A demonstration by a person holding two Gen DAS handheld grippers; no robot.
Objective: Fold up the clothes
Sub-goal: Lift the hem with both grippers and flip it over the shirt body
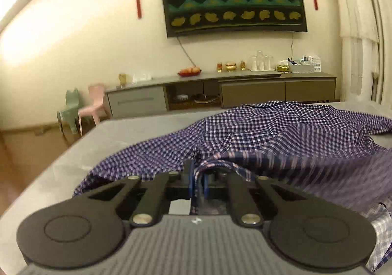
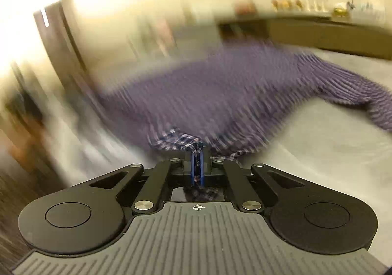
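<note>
Both grippers — left (image 1: 198, 183), right (image 2: 197, 169) — have fingers pinching the shirt (image 1: 257, 132) hem; keep the pull even and low so it spreads flat on the tabletop (image 1: 80, 152).

Both grippers — left gripper (image 1: 198, 183), right gripper (image 2: 197, 168) — have black linkages, silver rivets, blue pads, ribbed grey housing.
</note>
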